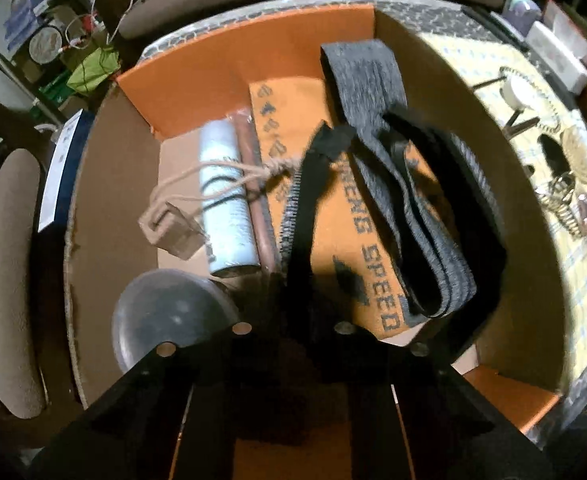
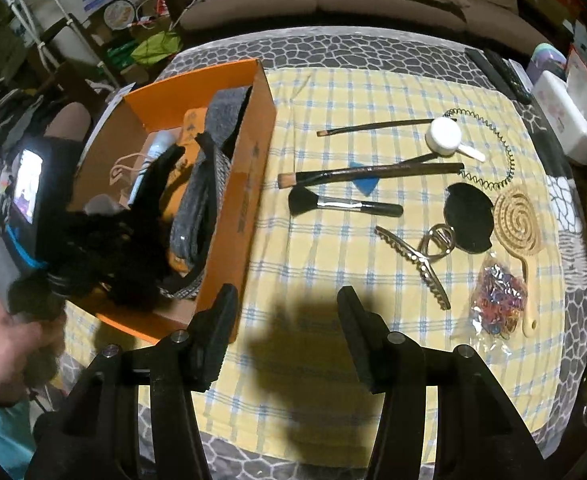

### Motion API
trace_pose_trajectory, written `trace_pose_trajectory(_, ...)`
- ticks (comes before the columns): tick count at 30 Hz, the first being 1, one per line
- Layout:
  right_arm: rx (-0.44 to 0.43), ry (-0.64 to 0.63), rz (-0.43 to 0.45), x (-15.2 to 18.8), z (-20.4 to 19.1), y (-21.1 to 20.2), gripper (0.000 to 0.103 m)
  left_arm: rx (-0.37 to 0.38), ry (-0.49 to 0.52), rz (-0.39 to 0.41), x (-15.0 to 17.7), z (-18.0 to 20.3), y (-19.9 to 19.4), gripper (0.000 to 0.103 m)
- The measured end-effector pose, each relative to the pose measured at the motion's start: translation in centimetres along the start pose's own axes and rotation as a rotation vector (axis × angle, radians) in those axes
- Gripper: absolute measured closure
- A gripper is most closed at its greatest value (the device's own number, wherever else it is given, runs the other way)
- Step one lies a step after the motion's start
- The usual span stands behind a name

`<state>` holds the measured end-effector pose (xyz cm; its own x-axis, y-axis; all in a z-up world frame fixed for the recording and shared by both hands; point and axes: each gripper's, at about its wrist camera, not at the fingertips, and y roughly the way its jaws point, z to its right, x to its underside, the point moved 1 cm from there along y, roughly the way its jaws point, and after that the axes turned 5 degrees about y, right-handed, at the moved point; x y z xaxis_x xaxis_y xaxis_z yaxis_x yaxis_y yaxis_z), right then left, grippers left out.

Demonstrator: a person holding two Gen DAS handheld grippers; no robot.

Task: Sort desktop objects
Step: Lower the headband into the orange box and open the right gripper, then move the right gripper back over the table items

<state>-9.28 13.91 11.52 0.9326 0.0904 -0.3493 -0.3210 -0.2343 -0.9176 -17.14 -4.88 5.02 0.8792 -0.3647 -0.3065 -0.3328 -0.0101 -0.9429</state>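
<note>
Yellow checked cloth (image 2: 293,264) covers the table, and nearest the camera the right gripper (image 2: 287,336) hangs over it half open, holding nothing. Just beyond and slightly right, the fluffy makeup brush (image 2: 343,204) lies crosswise, bristles toward the orange box (image 2: 253,152), handle pointing right. Far left, the left gripper (image 2: 165,168) reaches into that box, fingers nearly together; what it holds I cannot tell.

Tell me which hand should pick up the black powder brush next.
Right. The right gripper hangs open over the cloth near the black powder brush, while the left gripper is down inside the orange box.
</note>
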Motion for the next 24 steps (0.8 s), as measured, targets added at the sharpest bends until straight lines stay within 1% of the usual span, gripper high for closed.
trace_pose_trajectory(2,-0.001,0.002,0.001,0.2,0.1,0.0,0.05,0.005,0.007,-0.017,-0.1,0.0,-0.3,0.093)
trace_pose_trajectory(3,-0.002,0.004,0.001,0.2,0.2,-0.1,0.05,-0.002,0.008,-0.022,-0.1,0.0,-0.4,0.091)
trace_pose_trajectory(5,-0.004,0.013,0.007,0.3,0.5,-0.4,0.05,-0.001,-0.011,-0.012,-0.2,-0.4,-0.8,0.089)
trace_pose_trajectory(6,-0.004,0.016,0.009,0.3,0.7,-0.5,0.05,0.008,-0.028,0.003,-0.1,-0.5,-1.2,0.083)
trace_pose_trajectory(7,-0.003,0.021,0.012,0.3,0.9,-0.7,0.05,0.012,-0.032,0.012,-0.2,-0.7,-1.6,0.079)
trace_pose_trajectory(8,0.002,0.027,0.015,0.4,1.2,-1.0,0.05,0.014,-0.035,0.024,-0.1,-0.7,-2.1,0.072)
trace_pose_trajectory(9,0.006,0.031,0.016,0.4,1.4,-1.1,0.05,0.02,-0.036,0.035,-0.1,-0.7,-2.6,0.069)
trace_pose_trajectory(11,0.013,0.043,0.021,0.4,2.0,-1.5,0.048,0.042,-0.045,0.058,0.1,-0.5,-3.7,0.069)
trace_pose_trajectory(12,0.018,0.05,0.024,0.5,2.4,-1.7,0.044,0.053,-0.053,0.069,0.2,-0.3,-4.3,0.062)
trace_pose_trajectory(13,0.023,0.056,0.027,0.5,2.7,-1.8,0.038,0.064,-0.058,0.079,0.2,-0.2,-4.7,0.057)
trace_pose_trajectory(14,0.025,0.063,0.03,0.6,3.0,-2.0,0.035,0.072,-0.059,0.089,0.2,0.1,-5.1,0.048)
trace_pose_trajectory(15,0.025,0.07,0.033,0.7,3.3,-2.1,0.029,0.077,-0.057,0.102,0.3,0.5,-5.7,0.046)
trace_pose_trajectory(16,0.022,0.083,0.036,0.8,3.8,-2.3,0.023,0.08,-0.054,0.108,0.3,0.9,-6.1,0.045)
trace_pose_trajectory(17,0.021,0.091,0.036,0.9,4.1,-2.3,0.021,0.085,-0.051,0.111,0.3,1.3,-6.4,0.044)
trace_pose_trajectory(18,0.021,0.1,0.038,1.1,4.4,-2.4,0.02,0.089,-0.049,0.112,0.3,1.7,-6.6,0.04)
trace_pose_trajectory(19,0.021,0.108,0.038,1.2,4.7,-2.5,0.017,0.098,-0.047,0.116,0.4,2.2,-7.0,0.037)
trace_pose_trajectory(20,0.023,0.115,0.036,1.3,5.1,-2.6,0.015,0.105,-0.047,0.121,0.5,2.5,-7.3,0.032)
trace_pose_trajectory(21,0.027,0.119,0.036,1.4,5.4,-2.7,0.009,0.111,-0.047,0.125,0.6,2.8,-7.5,0.024)
trace_pose_trajectory(22,0.032,0.121,0.041,1.6,5.8,-2.9,0.001,0.122,-0.048,0.132,0.7,3.2,-7.9,0.019)
trace_pose_trajectory(24,0.042,0.121,0.055,1.9,6.6,-3.4,0.0,0.14,-0.046,0.143,0.8,4.2,-8.6,0.004)
